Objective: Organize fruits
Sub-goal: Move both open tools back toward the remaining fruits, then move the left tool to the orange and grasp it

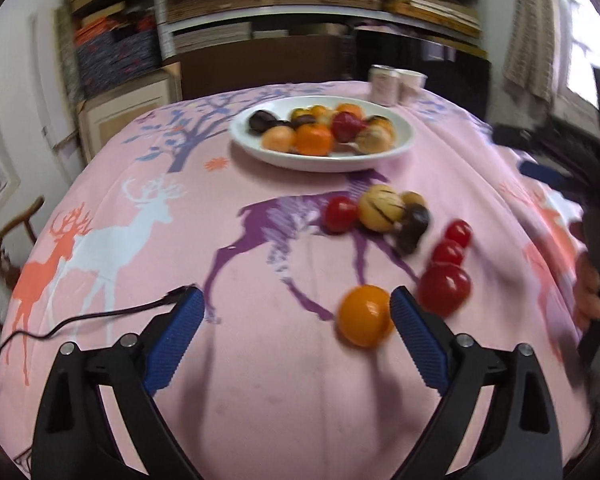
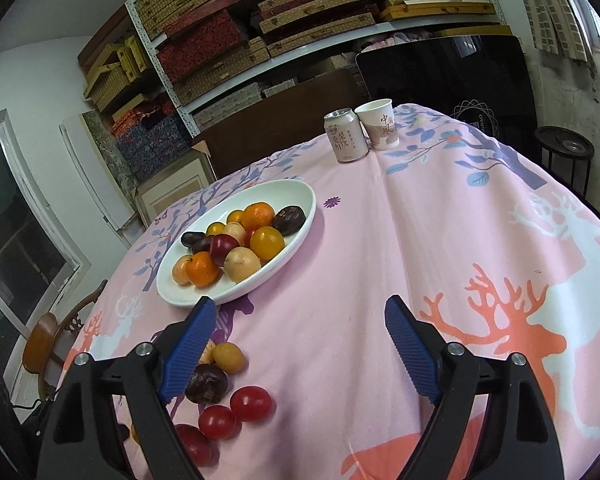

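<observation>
Worktop [image 2: 380, 280] under a pink deer-print cloth carries everything. White plate [image 2: 300, 200] is the landmark: a heap of mixed fruit already sits in it (oranges, yellow, red and dark pieces).

Loose fruit lies on the cloth on the near side of the plate, well apart from its rim: 1 pale round fruit [image 1: 381, 208] touching a dark fruit [image 1: 412, 228], 1 red one [image 1: 340, 214] beside them, then a row of 3 red ones [image 1: 444, 288] further from the plate, and nearest of all 1 orange fruit [image 1: 364, 316]. A can [image 2: 346, 136] and a paper cup [image 2: 380, 124] stand touching, beyond the plate.

Left hand-held gripper [image 1: 296, 312]: jaws wide, nothing between them. The orange fruit sits just beside its right pad, not gripped. Right hand-held gripper [image 2: 300, 320]: jaws also wide and empty, bare cloth between the pads, plate rim just beyond its left pad.

Risks, my read:
- Left view is motion-blurred; if a pad clips the orange fruit, it will roll off across the cloth.
- The red ones are round and smooth, so an off-centre pinch could squirt 1 out.
- Plate is crowded, so anything dropped on the heap may bounce back out.
- Both grippers work 1 cluster, so they could collide.
</observation>
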The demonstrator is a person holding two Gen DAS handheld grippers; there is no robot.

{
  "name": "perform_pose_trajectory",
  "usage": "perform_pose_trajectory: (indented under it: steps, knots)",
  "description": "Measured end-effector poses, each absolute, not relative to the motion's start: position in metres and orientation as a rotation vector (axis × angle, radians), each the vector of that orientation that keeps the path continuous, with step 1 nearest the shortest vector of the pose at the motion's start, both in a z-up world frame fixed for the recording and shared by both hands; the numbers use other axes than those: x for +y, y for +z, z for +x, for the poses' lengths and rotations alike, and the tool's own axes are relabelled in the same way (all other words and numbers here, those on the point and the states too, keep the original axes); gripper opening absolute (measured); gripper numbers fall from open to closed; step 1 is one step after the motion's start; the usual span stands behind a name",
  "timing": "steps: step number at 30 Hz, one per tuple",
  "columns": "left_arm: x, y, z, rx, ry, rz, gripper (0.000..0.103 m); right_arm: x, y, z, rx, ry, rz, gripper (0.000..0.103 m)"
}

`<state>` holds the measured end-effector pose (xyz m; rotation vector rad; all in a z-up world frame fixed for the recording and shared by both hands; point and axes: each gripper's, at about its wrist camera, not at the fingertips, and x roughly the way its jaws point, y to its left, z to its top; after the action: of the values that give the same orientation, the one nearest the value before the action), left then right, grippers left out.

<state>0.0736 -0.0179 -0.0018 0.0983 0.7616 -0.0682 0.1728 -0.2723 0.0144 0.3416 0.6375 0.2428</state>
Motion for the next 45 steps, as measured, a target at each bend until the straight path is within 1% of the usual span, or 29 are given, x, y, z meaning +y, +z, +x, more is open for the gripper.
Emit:
perform_pose_trajectory:
  steps: [2, 5, 10, 12, 16, 20, 25, 37, 38, 40, 42, 45]
  knots:
    - [-0.020, -0.004, 0.076, 0.782, -0.082, 0.105, 0.094, -0.271, 0.015, 0.172, 0.634, 0.247, 0.339, 0.087]
    - [-0.020, -0.011, 0.082, 0.833, -0.110, 0.099, 0.094, -0.269, 0.014, 0.171, 0.640, 0.252, 0.336, 0.091]
    - [-0.019, -0.018, 0.090, 0.883, -0.115, 0.093, 0.095, -0.266, 0.015, 0.170, 0.641, 0.269, 0.331, 0.091]
    - [-0.016, -0.017, 0.089, 0.873, -0.095, 0.084, 0.095, -0.265, 0.015, 0.170, 0.642, 0.272, 0.328, 0.091]
    - [0.009, -0.005, 0.087, 0.778, 0.083, 0.043, 0.095, -0.267, 0.015, 0.171, 0.642, 0.273, 0.336, 0.091]
    - [0.021, -0.004, 0.087, 0.790, 0.060, -0.031, 0.094, -0.267, 0.015, 0.171, 0.643, 0.275, 0.343, 0.092]
    - [0.002, -0.004, 0.084, 0.789, 0.018, 0.059, 0.094, -0.267, 0.014, 0.169, 0.648, 0.276, 0.337, 0.092]
    - [0.022, -0.011, 0.088, 0.850, -0.017, -0.059, 0.094, -0.263, 0.012, 0.173, 0.670, 0.287, 0.328, 0.092]
    - [0.023, -0.011, 0.088, 0.853, -0.019, -0.064, 0.093, -0.264, 0.012, 0.173, 0.670, 0.288, 0.328, 0.092]
    - [0.020, -0.013, 0.089, 0.863, -0.032, -0.056, 0.086, -0.263, 0.012, 0.173, 0.671, 0.287, 0.329, 0.092]
    - [0.017, -0.016, 0.090, 0.879, -0.043, -0.044, 0.076, -0.263, 0.012, 0.173, 0.672, 0.286, 0.328, 0.092]
    - [0.016, -0.019, 0.093, 0.894, -0.056, -0.049, 0.073, -0.263, 0.012, 0.172, 0.673, 0.287, 0.326, 0.092]
